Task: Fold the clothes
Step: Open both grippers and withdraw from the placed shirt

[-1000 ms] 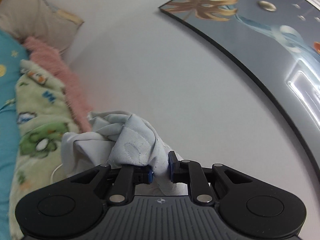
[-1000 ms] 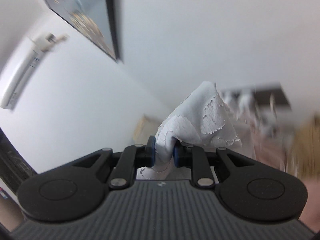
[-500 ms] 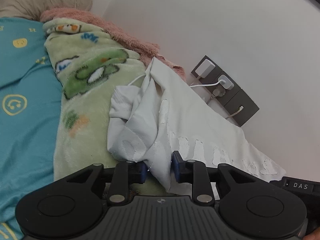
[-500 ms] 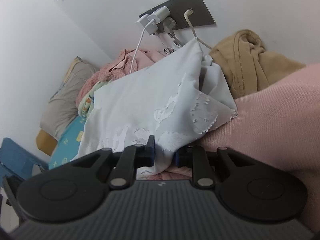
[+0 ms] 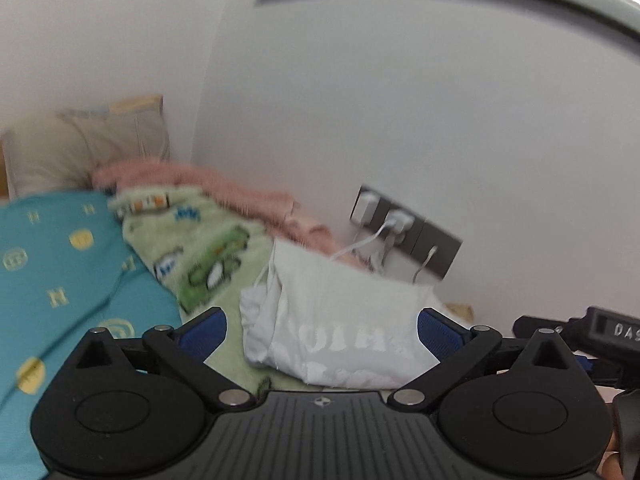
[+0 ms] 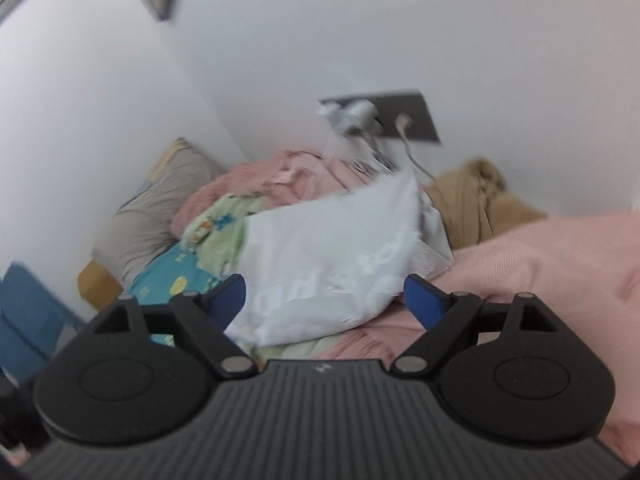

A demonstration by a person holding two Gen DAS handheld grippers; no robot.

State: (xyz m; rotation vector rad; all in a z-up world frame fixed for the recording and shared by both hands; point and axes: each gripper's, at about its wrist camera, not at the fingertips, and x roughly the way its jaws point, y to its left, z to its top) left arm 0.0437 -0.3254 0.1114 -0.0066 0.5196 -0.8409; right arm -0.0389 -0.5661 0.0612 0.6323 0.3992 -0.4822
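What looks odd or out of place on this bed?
The white garment has a cracked, flaking print and lies as a loose, lopsided bundle on the green blanket, not neatly folded. White charger cables from the wall socket trail down behind it.

We are holding the left gripper [image 5: 322,334] pitched slightly downward, jaws opening wide, blue pads [image 5: 202,334] gripping nothing. The right gripper [image 6: 324,298] is angling down likewise, jaws opening; its body is showing at 3 o'clock in the left view.

White garment [image 5: 340,320] ahead — wall [image 5: 400,120] close behind.
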